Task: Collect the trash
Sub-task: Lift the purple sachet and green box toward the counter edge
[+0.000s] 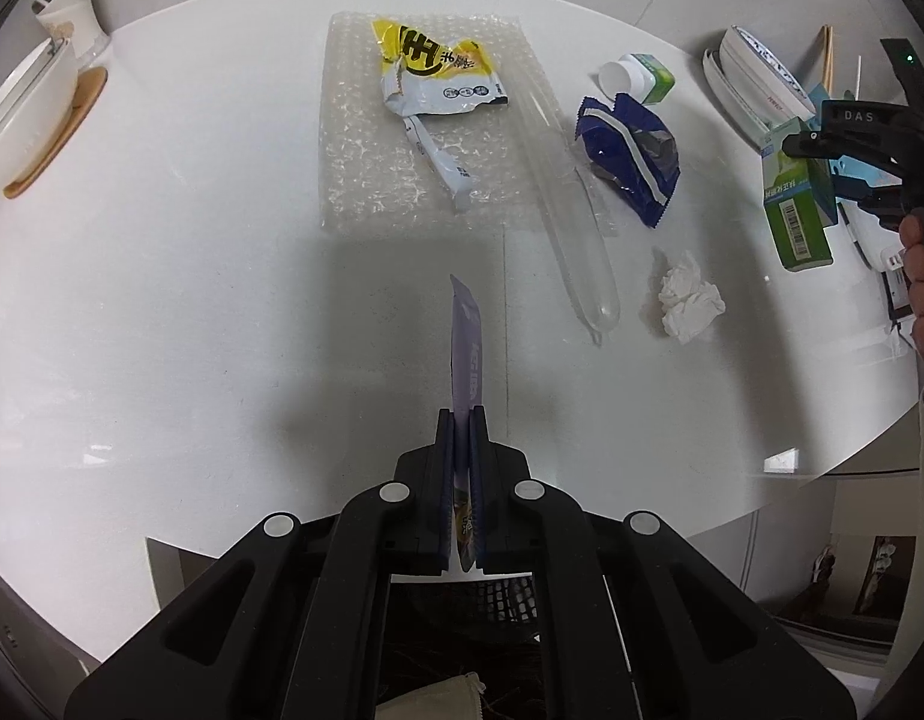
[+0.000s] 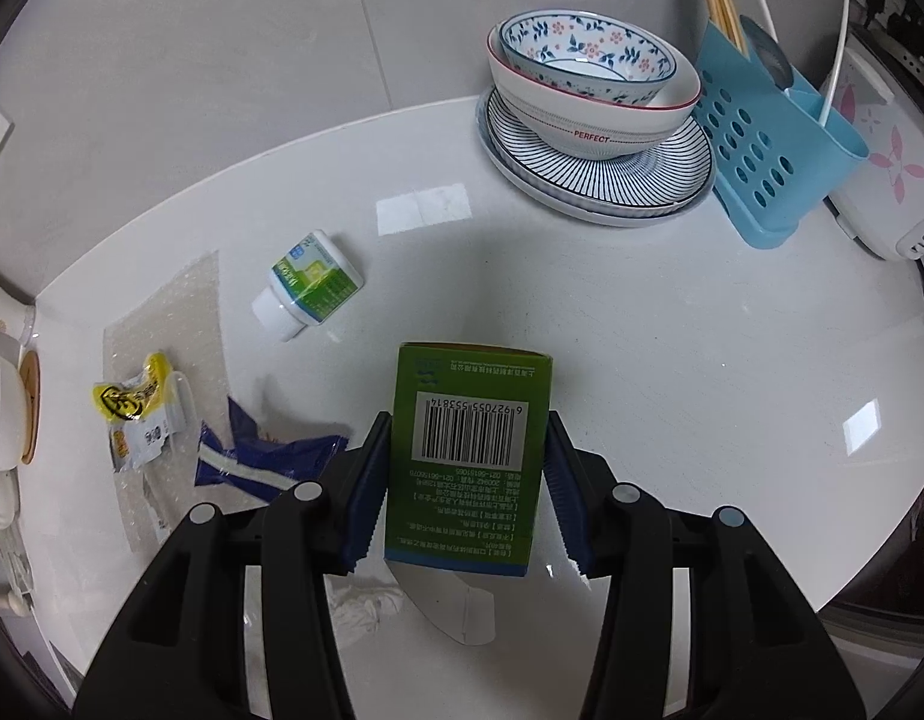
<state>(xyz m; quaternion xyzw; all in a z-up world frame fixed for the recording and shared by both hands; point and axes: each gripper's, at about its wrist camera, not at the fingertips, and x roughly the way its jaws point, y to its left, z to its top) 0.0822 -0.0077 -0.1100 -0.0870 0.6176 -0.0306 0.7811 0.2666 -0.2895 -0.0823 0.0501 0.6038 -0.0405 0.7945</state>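
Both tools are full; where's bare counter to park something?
Bare: the wide stretch left of the bubble wrap, toward the white bowl; also between the green-labelled bottle and the blue caddy. Crowded: around the blue wrapper and crumpled tissue.

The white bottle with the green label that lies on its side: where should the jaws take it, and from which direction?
Probably grip the white bottle across its labelled body, coming from above with the jaws set across its long axis. It lies flat on the table, so its two long sides are free, and the body seems wider and flatter than the round cap, which might slip.
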